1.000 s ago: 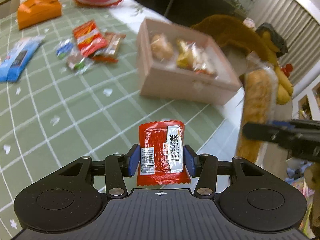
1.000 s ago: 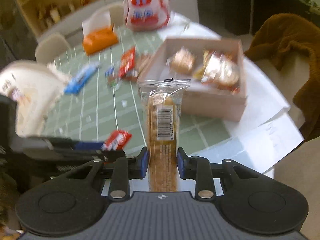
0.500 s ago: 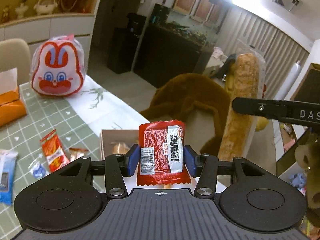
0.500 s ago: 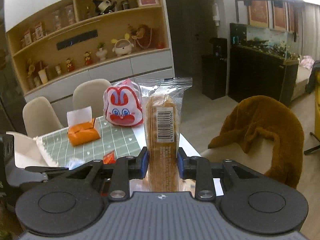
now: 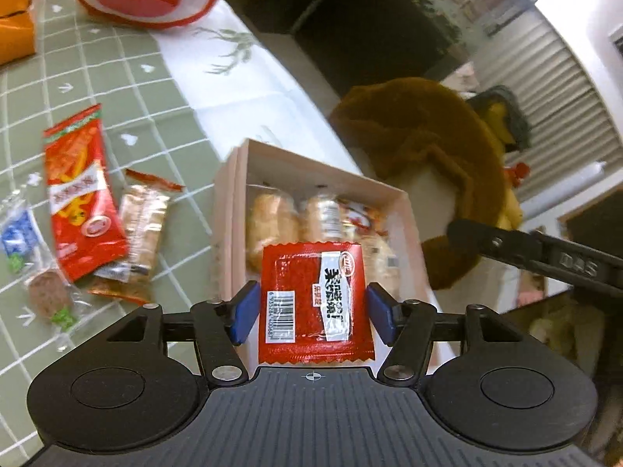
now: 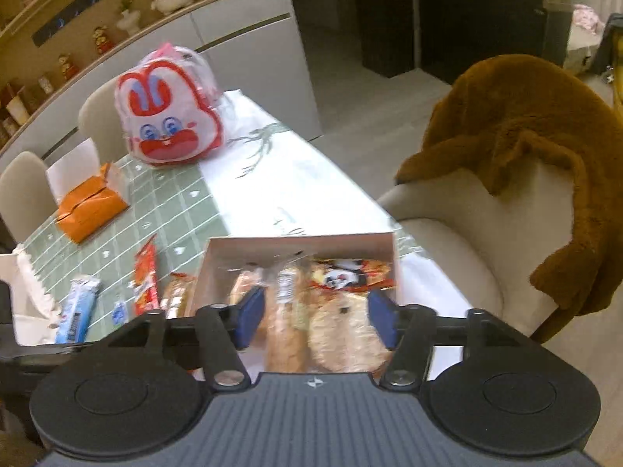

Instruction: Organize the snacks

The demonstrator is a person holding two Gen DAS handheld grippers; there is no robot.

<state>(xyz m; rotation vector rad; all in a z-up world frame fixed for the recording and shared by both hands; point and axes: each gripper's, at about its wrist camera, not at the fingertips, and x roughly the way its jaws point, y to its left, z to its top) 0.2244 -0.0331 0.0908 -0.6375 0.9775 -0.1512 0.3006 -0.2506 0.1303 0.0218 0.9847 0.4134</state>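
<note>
Green-checked tabletop (image 5: 128, 89) w/ loose snacks. Pink box (image 5: 311, 163) sits directly below/ahead of both claws. Left claw (image 5: 311, 307) opening, pads just off the red packet (image 5: 313, 299) between them. Right claw (image 6: 317, 317) opening, empty; long biscuit pack (image 6: 286, 330) already in box.

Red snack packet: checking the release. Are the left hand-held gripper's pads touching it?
Apart. The left wrist view shows gaps beside the red snack packet as the left hand-held gripper opens.

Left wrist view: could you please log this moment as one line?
left gripper: opening, red packet between fingers | right gripper: opening, empty | both above box
</note>
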